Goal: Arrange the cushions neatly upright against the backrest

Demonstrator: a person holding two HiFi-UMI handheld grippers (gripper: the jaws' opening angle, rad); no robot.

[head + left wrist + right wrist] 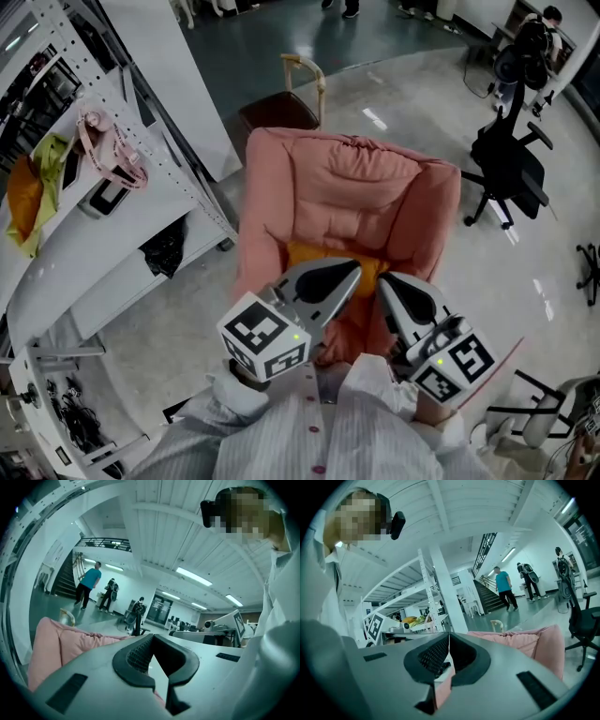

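Observation:
A pink armchair (pixel 352 183) stands in the middle of the head view, its padded backrest at the far side. An orange cushion (pixel 309 255) lies low on the seat, partly hidden by both grippers. My left gripper (pixel 354 272) hovers over the seat's front, jaws shut with nothing between them. Close beside it, my right gripper (pixel 384 281) is also shut and empty. In the left gripper view the shut gripper (pixel 152 637) points upward past the pink armchair (pixel 56 644). The right gripper view shows that gripper (pixel 449 637) closed tip to tip, with the armchair (pixel 525 641) to the right.
A white metal shelf rack (pixel 112 206) runs along the left, with pink and yellow items on it. A dark red case with a handle (pixel 277 111) sits behind the armchair. A black office chair (pixel 511 169) stands to the right. People walk far off by a staircase (pixel 504 588).

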